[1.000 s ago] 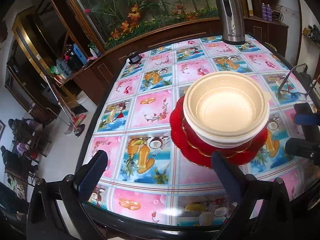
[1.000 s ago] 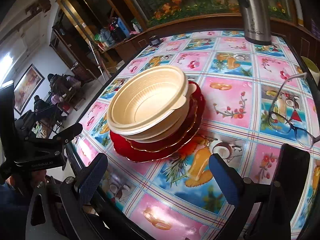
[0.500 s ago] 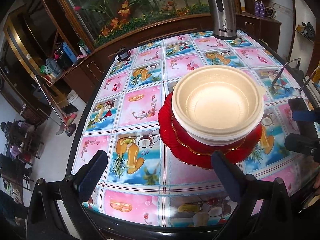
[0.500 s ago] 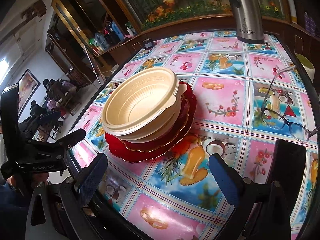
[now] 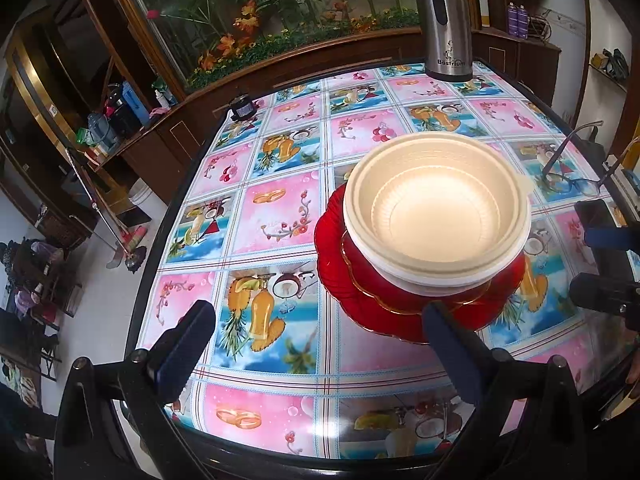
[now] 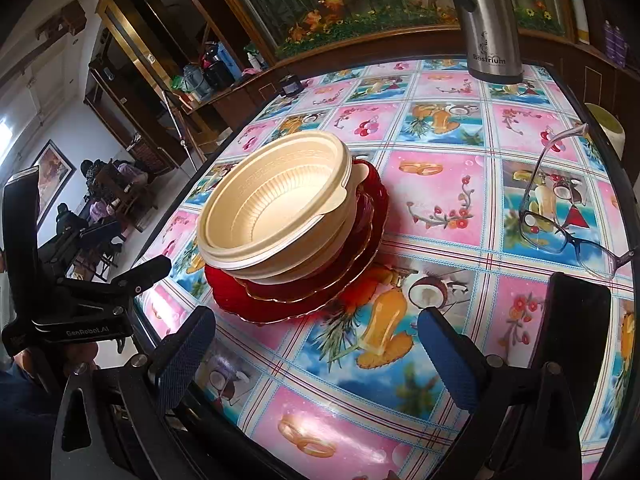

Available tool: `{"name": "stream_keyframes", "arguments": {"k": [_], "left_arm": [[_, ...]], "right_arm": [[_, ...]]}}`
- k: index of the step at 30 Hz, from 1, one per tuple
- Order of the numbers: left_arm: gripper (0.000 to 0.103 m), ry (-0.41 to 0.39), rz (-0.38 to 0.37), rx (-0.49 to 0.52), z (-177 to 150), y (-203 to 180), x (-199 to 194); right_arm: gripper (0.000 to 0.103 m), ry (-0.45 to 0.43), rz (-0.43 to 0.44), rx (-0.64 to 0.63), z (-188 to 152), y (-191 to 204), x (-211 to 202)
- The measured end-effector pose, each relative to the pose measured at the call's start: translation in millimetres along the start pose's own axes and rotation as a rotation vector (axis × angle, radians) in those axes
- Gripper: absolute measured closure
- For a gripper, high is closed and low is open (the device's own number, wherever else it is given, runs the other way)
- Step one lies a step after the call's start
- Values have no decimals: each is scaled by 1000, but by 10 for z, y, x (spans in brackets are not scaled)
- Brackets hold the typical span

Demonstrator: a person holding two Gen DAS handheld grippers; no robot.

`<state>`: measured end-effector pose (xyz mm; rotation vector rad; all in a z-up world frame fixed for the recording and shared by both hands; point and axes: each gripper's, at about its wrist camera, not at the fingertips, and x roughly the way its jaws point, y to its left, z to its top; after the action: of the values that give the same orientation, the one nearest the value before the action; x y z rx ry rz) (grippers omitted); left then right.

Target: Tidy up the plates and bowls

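Cream bowls [image 5: 436, 220] sit nested and empty on stacked red plates [image 5: 400, 312], just beyond the left gripper [image 5: 320, 344] fingers, nearer its right finger. The right gripper [image 6: 316, 352] hovers with the stack ahead of its left finger. Both are spread wide, holding nothing. Only the right view shows the glasses [image 6: 560, 232] whole, ahead of its right finger.

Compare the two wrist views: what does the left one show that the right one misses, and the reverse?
Only the left view shows the broom on the floor and the purple bottles on the cabinet. Only the right view shows a framed picture on the wall and the left gripper's body from the side. Both share the bowls stacked on the red plates, the flask, the glasses, and each camera's own open fingers.
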<state>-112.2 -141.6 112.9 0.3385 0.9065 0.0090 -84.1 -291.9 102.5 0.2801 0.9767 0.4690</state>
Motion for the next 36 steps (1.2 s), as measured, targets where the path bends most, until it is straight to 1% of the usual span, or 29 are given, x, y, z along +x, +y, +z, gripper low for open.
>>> {"name": "stream_keyframes", "arguments": {"k": [33, 36], "left_arm": [[0, -7, -12, -6, 21, -10, -6], [0, -9, -26, -11, 3, 10, -28]], "right_arm": [[1, -10, -21, -9, -29, 43, -50], [1, -9, -22, -9, -29, 47, -53]]}}
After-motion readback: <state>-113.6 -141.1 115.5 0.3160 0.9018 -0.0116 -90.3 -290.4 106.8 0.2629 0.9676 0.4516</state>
